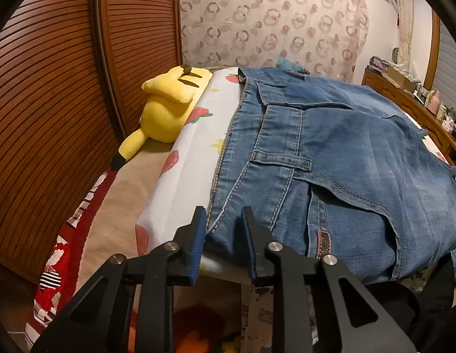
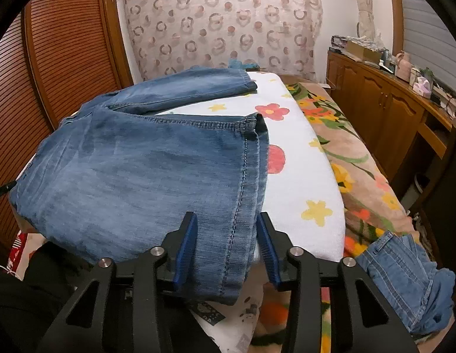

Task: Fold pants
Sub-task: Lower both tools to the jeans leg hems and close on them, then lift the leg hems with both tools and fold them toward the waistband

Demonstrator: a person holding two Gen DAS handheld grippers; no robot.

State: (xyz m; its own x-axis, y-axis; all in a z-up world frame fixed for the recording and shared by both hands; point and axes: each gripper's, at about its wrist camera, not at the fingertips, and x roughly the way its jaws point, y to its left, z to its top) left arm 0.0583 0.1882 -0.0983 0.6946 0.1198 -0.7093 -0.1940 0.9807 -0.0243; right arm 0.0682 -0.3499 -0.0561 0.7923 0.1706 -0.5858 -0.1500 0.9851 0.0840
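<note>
Blue denim pants (image 1: 331,153) lie spread on a white flowered towel (image 2: 298,176) on the bed. The left hand-held gripper (image 1: 223,226) pinches the near waistband corner. The right hand-held gripper (image 2: 226,232) straddles the near hem (image 2: 228,253), whether pressing it, I cannot tell.

Jeans (image 1: 331,153) on the towel (image 1: 195,158) atop the bed, plush toy (image 1: 166,108) left, cabinet (image 2: 384,108) right, perhaps apart.
</note>
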